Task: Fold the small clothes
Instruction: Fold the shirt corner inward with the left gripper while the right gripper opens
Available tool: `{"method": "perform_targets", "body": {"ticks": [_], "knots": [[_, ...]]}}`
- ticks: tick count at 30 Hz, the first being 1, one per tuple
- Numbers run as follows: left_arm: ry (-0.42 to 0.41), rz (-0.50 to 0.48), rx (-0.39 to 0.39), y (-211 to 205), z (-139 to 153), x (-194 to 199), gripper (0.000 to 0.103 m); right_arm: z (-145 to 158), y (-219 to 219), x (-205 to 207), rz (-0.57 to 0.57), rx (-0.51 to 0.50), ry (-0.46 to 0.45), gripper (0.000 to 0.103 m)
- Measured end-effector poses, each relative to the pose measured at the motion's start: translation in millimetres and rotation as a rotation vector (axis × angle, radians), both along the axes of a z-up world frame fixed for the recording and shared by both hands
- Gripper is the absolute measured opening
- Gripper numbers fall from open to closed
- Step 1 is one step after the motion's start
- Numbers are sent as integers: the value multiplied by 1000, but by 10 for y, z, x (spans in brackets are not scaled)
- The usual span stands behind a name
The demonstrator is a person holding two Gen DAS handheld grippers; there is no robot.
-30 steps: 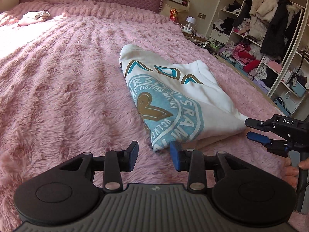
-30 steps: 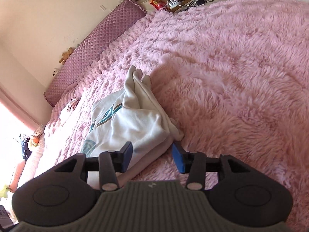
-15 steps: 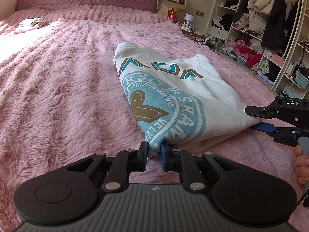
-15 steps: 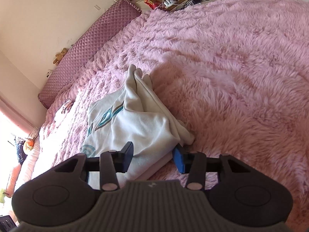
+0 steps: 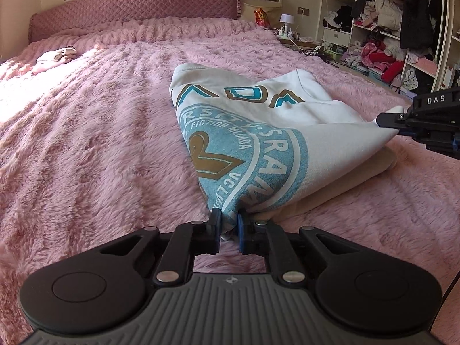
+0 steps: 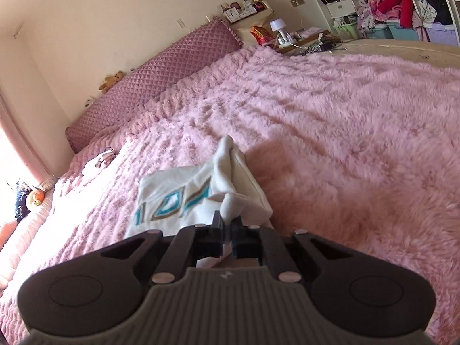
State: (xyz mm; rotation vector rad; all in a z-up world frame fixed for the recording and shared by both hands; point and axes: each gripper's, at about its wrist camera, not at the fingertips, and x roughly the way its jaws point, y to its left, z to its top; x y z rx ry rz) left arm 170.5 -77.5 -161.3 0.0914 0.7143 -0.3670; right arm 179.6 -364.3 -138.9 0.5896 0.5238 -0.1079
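A white sweatshirt point(image 5: 258, 132) with a teal and brown round print lies partly folded on the pink fluffy bedspread point(image 5: 95, 149). My left gripper point(image 5: 228, 224) is shut on its near corner and lifts it. My right gripper point(image 6: 227, 227) is shut on the other near corner of the sweatshirt point(image 6: 184, 198); it also shows at the right edge of the left wrist view point(image 5: 402, 120), pinching the raised cloth. The near edge hangs taut between both grippers, above a lower beige layer point(image 5: 345, 181).
A quilted pink headboard point(image 5: 135, 14) stands at the back. A small pale garment point(image 5: 54, 56) lies far left on the bed. Open shelves full of clothes point(image 5: 388, 43) stand to the right. A nightstand with a lamp point(image 5: 286, 21) is beside the bed.
Both grippers went from open to shut on the sweatshirt's near corners. They have lifted the near edge off the bed.
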Motion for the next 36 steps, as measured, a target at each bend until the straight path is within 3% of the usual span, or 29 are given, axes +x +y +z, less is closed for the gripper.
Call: {"method": "perform_targets", "body": {"ticks": [2,4,8,11,12,13,17,21,25,30,33,36], "knots": [[12,1,15,-12,-21,8,12,-321,-83,-14,-3,38,57,0],[16,-5,19,12,1,1,12,-475,-135,-75,1,76,47,0],[49,5,6,170,97,-80,13,-508,-231,-140,14,137,12,11],[25,28,-47,330,261,-161,12,-353,-293,-205,-8,106,-13,21],[15,32,-75,368,314,-169,13,-272,-311,-231,-39,78,-29,34],[7,33,-109,397,369,-158,13,-183,-340,-241,-61,56,-58,40],[2,4,-229,317,485,40,13,111,-398,140,6,-10,-128,40],[4,-9,-267,143,440,228,13,295,-351,894,124,-137,-158,47],[39,1,-284,58,314,338,13,238,-341,1723,206,-198,-44,46],[72,9,-293,27,162,372,13,18,-363,2217,219,-217,57,46],[81,14,-293,30,86,381,15,-150,-349,2322,256,-212,86,10],[76,26,-300,35,60,375,16,-141,-327,2306,253,-230,44,7]]}}
